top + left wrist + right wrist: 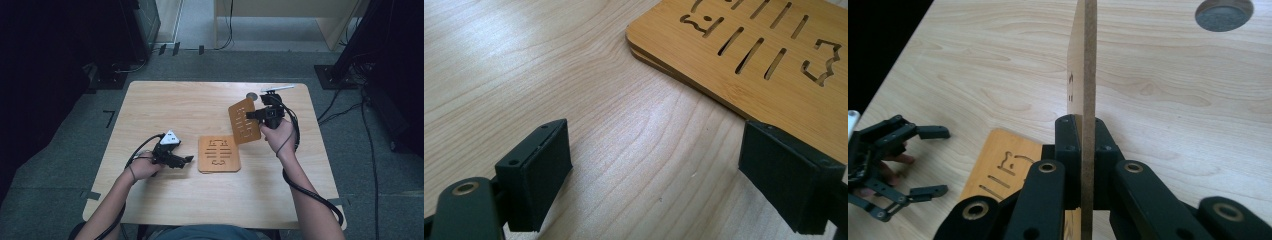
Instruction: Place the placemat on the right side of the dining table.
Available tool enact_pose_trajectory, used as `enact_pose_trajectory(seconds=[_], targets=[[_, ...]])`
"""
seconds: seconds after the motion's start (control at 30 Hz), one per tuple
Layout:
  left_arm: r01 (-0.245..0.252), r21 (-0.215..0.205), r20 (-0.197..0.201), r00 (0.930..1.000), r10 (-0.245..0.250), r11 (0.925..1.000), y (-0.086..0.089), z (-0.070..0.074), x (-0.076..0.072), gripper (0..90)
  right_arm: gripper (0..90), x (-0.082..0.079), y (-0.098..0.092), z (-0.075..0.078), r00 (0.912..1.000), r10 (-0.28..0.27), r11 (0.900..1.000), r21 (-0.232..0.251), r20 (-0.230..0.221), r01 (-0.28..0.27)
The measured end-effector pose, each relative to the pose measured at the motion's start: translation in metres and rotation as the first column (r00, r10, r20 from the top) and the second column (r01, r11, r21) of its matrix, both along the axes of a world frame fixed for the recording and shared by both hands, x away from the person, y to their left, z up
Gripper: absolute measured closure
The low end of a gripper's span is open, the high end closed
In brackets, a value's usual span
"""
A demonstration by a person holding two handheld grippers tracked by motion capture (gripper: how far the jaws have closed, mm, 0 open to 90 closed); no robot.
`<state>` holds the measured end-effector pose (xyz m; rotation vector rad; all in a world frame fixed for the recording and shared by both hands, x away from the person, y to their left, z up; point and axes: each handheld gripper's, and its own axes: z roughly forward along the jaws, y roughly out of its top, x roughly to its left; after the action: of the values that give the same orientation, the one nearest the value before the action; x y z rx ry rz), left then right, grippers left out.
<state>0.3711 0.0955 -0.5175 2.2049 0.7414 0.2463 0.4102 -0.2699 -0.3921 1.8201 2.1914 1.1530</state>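
Wooden board [244,120] with slots cut through it, thin and orange-brown, is lifted off the table and stands on edge, tilted, over the right half of the tabletop. The right gripper [261,114] clamps it: in the right gripper view the two black jaws press flat against both faces of the board [1088,75], whose narrow edge rises straight up the middle.

Just below and left of it, a second board [218,154] of the same kind lies flat near the table's centre. In the left gripper view it looks like two boards stacked, one edge peeking under the other [744,55].

To the left of that, the left gripper [186,159] rests low over the light wood table [165,105], its jaws spread wide apart with nothing between them, pointing toward the flat board.

A grey round disc [251,96] sits near the far right edge.
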Motion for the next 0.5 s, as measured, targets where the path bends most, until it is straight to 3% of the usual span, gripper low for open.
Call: enact_pose_trajectory(seconds=[0.13, 0.5], targets=[[-0.005, 0.007, 0.006, 1.0, 0.005, 1.0, -0.0016, -0.0002, -0.0008, 12.3, 87.4, -0.0005, 0.0023, -0.001, 1.0, -0.004, 0.997, -0.071, 0.009, 0.004], [-0.007, 0.003, 0.001, 1.0, 0.007, 1.0, -0.0011, 0.0, -0.0003, 12.3, 87.5, -0.0004, -0.0059, 0.0009, 0.9996, -0.023, 0.996, -0.091, 0.017, 0.024]])
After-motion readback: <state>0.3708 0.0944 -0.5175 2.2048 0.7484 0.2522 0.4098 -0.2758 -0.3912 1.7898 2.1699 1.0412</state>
